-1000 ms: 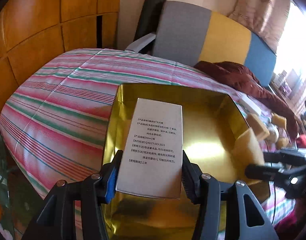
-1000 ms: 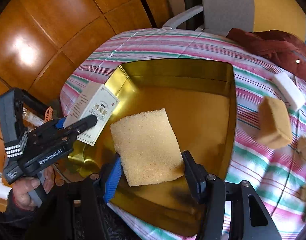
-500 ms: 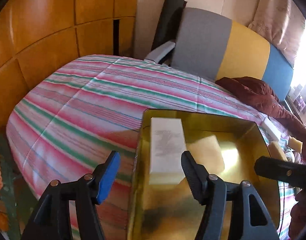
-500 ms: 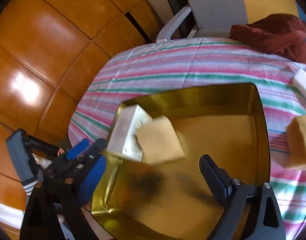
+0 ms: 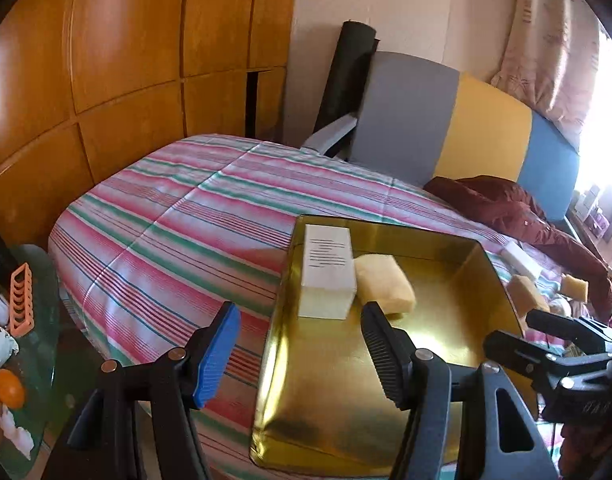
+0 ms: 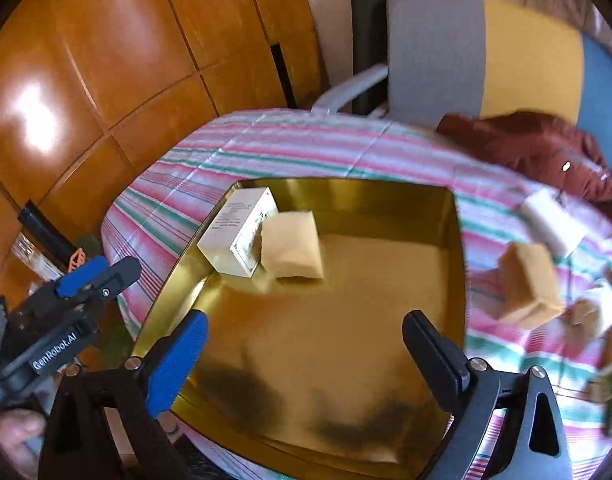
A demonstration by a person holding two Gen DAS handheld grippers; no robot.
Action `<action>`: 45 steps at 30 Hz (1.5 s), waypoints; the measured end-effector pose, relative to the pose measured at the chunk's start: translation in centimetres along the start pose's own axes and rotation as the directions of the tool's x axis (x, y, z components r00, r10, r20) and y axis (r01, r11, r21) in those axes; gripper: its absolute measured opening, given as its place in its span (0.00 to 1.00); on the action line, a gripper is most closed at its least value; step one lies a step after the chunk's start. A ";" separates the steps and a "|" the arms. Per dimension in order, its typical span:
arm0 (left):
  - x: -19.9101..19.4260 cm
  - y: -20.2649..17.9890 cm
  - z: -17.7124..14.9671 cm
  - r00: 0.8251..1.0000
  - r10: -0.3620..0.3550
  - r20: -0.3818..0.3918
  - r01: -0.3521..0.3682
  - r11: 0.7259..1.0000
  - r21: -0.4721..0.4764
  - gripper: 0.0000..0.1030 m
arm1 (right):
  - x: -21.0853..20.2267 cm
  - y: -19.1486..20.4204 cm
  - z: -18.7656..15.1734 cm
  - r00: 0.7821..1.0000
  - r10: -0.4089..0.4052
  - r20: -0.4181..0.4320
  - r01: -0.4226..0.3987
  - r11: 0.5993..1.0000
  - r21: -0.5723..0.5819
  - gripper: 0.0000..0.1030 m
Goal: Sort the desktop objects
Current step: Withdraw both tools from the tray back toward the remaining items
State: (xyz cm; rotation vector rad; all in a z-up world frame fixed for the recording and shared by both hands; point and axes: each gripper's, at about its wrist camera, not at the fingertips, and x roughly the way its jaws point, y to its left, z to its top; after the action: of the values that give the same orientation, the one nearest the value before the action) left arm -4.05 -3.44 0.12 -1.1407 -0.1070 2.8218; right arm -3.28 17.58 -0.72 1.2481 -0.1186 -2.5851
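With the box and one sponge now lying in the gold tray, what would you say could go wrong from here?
1. The gold tray overhangs the table's near edge, so pressing on its near side might tip it.
2. The white box and yellow sponge crowd one corner; later drops may land on them.
3. The remaining sponge and white block lie near the maroon cloth, which a reaching right gripper could snag.

A lived-in home: a table under a striped cloth (image 5: 178,216), wooden cupboard doors (image 5: 118,60) on the left, a colourful sofa (image 5: 466,128) at the far side, curtain (image 5: 554,40) by the bright window.
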 end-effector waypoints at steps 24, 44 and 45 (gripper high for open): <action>-3.1 -9.1 -3.0 0.994 -0.103 -0.036 0.108 0.972 0.207 0.61 | -10.1 -10.3 -7.3 0.929 -0.343 0.138 0.309 0.925 0.221 0.97; -2.5 -15.8 -4.0 0.975 -0.200 -0.097 0.221 0.915 0.337 0.62 | -14.0 -16.2 -11.0 0.867 -0.489 0.096 0.430 0.831 0.353 0.97; -2.3 -16.2 -4.0 0.973 -0.207 -0.104 0.231 0.911 0.343 0.62 | -13.9 -16.5 -11.0 0.867 -0.491 0.091 0.431 0.828 0.359 0.97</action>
State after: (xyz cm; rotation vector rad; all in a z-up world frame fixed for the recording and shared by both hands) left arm 1.45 12.49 0.46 -1.0605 0.2523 2.4705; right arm 10.23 37.71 -0.18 1.2715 -0.3324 -3.2114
